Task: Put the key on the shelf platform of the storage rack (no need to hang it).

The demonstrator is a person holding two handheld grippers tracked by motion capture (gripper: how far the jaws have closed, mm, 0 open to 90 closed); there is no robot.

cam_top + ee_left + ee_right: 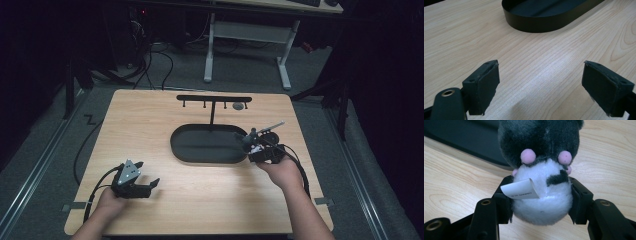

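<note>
Grey and white plush, a small soft toy (541,170) with pink dots and a paper tag, is gripped around its white belly by the right tool (541,202), just beside the right end of the black oval tray (207,145) at the middle of the surface (200,200). A thin rod (271,126) is seen near it in the high view. The left tool (540,85) is held open and empty near the front-left corner. Because the plush is soft and round, it could be squeezed out of the jaws if the grip is loosened or tilted.
</note>
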